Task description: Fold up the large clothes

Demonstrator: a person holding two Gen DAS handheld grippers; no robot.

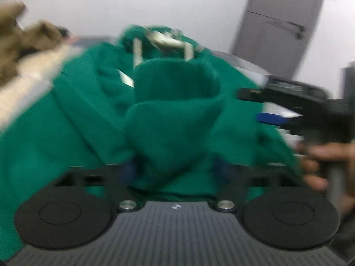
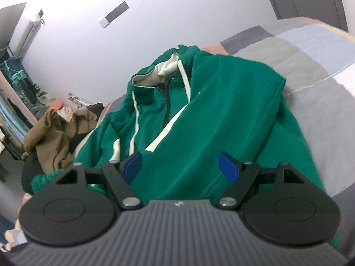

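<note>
Left wrist view: blurred throughout, so fine detail is lost.
My left fingers: the left gripper [image 1: 175,173] has its blue fingers [image 1: 125,173] spread wide; a folded mound of the green jacket [image 1: 173,119] bulges up between them and hides their tips. The pads do not seem to press on it, so I hold nothing here.
Jacket from here: it fills the space ahead of my fingers and spills to their left; its cream-striped collar lies beyond the mound.
My other hand: to the right of my fingers, the right hand [image 1: 321,166] grips a handle, with the black right gripper [image 1: 264,105] reaching over the jacket's right edge.
Further off: a brown garment [image 1: 26,42] sits to the far left, a grey door [image 1: 279,26] beyond on the right.

Right wrist view: sharp.
My right fingers: the right gripper [image 2: 179,168] is wide open, blue fingers [image 2: 228,168] well apart and bare, hovering over the jacket's lower part without gripping it.
Jacket from here: the green jacket [image 2: 221,110] lies spread on the bed [image 2: 310,71] straight ahead of my fingers, zip and cream collar at its far end.
Left of my fingers: the brown garment [image 2: 51,137] lies crumpled just beside the jacket's sleeve.
</note>
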